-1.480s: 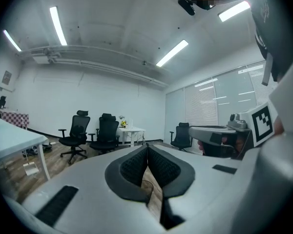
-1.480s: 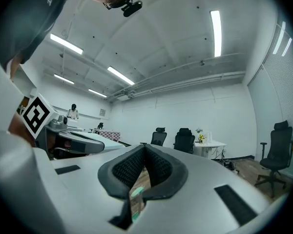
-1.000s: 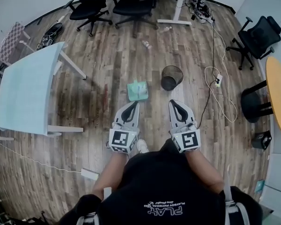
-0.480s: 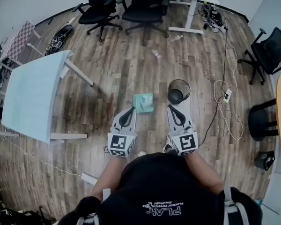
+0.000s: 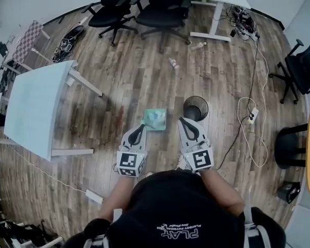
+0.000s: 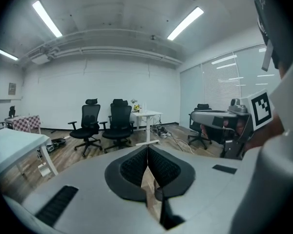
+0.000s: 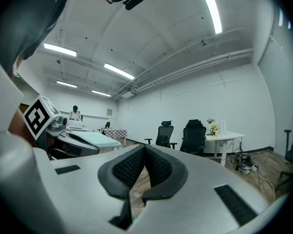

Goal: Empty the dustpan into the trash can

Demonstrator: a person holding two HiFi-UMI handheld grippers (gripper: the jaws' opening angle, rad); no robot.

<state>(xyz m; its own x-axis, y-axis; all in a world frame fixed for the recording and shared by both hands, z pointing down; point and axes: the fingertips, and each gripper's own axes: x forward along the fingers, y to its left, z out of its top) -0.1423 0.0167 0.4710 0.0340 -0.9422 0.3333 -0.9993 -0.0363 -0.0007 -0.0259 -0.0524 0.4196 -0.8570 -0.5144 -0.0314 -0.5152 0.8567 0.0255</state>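
Nearer than a second ago, the green dustpan [image 5: 155, 119] lies on the wood floor [image 5: 119, 76], just ahead of both grippers. The black mesh trash can [image 5: 195, 107] stands just beside it, to the right. The left gripper [image 5: 140, 128] and right gripper [image 5: 184, 121] are each closed on nothing, their tips near the pan and the can. Two office chairs [image 5: 163, 6] stand well beyond.
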